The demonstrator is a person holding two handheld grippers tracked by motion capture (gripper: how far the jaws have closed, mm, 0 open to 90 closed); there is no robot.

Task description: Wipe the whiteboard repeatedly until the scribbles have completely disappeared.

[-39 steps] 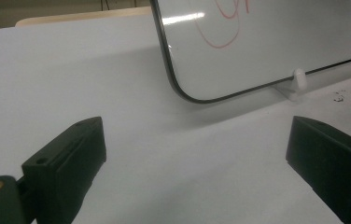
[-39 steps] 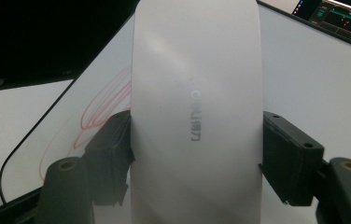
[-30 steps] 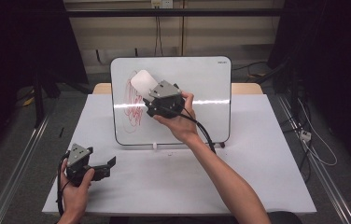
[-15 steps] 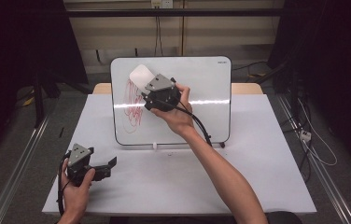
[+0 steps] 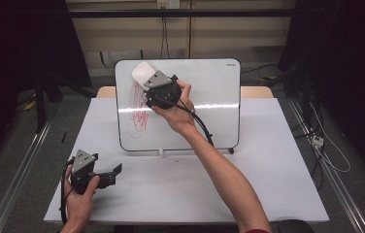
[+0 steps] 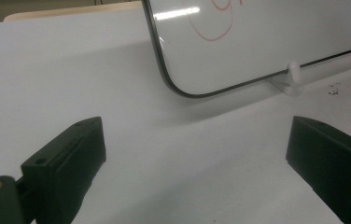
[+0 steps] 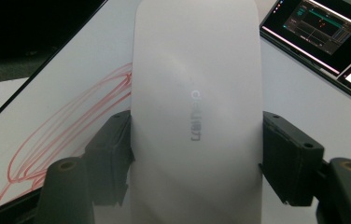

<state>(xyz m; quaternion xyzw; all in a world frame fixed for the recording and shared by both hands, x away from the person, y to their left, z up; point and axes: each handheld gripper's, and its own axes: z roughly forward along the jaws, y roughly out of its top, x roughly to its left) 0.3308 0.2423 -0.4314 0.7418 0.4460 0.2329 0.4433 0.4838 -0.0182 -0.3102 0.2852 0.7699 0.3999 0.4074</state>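
Eraser (image 7: 194,116) clamped in our right tool (image 5: 152,83) against whiteboard (image 5: 209,82) beside red scribble (image 5: 137,109); our left tool (image 6: 197,158) gapes empty above bench (image 5: 268,174).

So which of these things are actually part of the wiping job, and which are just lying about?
In the job:
- right tool, shut on the white eraser
- whiteboard with red scribble

Lying about:
- left tool, open, idle over the table
- board's white foot clip
- cables on the floor
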